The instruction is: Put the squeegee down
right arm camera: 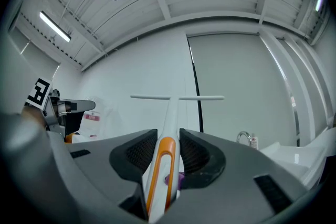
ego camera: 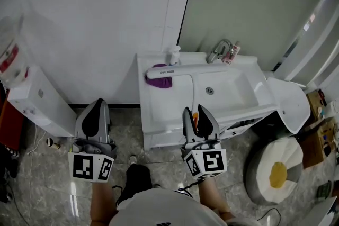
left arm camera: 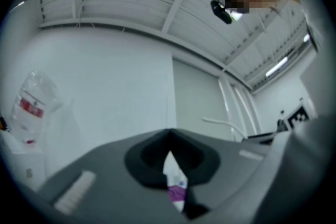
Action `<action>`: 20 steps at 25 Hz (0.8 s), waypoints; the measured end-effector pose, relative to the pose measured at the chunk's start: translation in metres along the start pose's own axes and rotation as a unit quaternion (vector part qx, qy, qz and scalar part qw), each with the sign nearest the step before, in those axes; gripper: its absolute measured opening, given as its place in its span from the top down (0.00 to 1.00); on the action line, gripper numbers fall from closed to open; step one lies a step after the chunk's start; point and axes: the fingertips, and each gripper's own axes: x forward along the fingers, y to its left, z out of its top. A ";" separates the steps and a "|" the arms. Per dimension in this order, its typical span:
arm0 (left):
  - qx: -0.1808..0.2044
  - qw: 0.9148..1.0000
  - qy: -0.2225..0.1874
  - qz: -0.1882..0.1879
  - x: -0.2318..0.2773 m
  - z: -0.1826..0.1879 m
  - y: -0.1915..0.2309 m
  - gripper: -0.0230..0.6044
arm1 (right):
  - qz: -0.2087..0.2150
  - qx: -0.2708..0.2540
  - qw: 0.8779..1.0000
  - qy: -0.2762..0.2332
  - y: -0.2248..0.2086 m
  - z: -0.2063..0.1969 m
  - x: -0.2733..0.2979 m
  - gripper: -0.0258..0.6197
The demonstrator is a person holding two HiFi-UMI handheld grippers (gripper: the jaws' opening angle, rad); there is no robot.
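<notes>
The squeegee (ego camera: pixel 185 71) has a long white blade and a white handle with an orange inlay. Its blade hangs over the back of the white sink (ego camera: pixel 233 93), above a purple cloth (ego camera: pixel 160 81). My right gripper (ego camera: pixel 198 115) is shut on the handle at the sink's front edge. In the right gripper view the handle (right arm camera: pixel 163 165) runs up between the jaws of the right gripper (right arm camera: pixel 167 150) to the crossbar blade. My left gripper (ego camera: pixel 94 115) hangs over the floor left of the sink, jaws closed with nothing held. In the left gripper view the left gripper (left arm camera: pixel 169 157) shows only a sliver between its pads.
A faucet (ego camera: pixel 220 50), a soap dispenser (ego camera: pixel 174 55) and a small bottle (ego camera: pixel 234 50) stand at the sink's back rim. A white cabinet (ego camera: pixel 37 108) is at the left. A round cushion (ego camera: pixel 278 172) and a cardboard box (ego camera: pixel 318 137) lie at the right.
</notes>
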 end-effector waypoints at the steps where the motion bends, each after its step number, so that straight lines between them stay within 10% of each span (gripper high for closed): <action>1: 0.000 1.000 0.000 -0.002 0.008 -0.003 0.006 0.95 | -0.003 0.001 1.000 0.000 -0.001 -0.002 0.009 0.76; 20: -0.025 0.998 0.009 -0.060 0.154 -0.055 0.112 0.95 | -0.058 0.013 0.997 0.048 -0.007 -0.052 0.170 0.76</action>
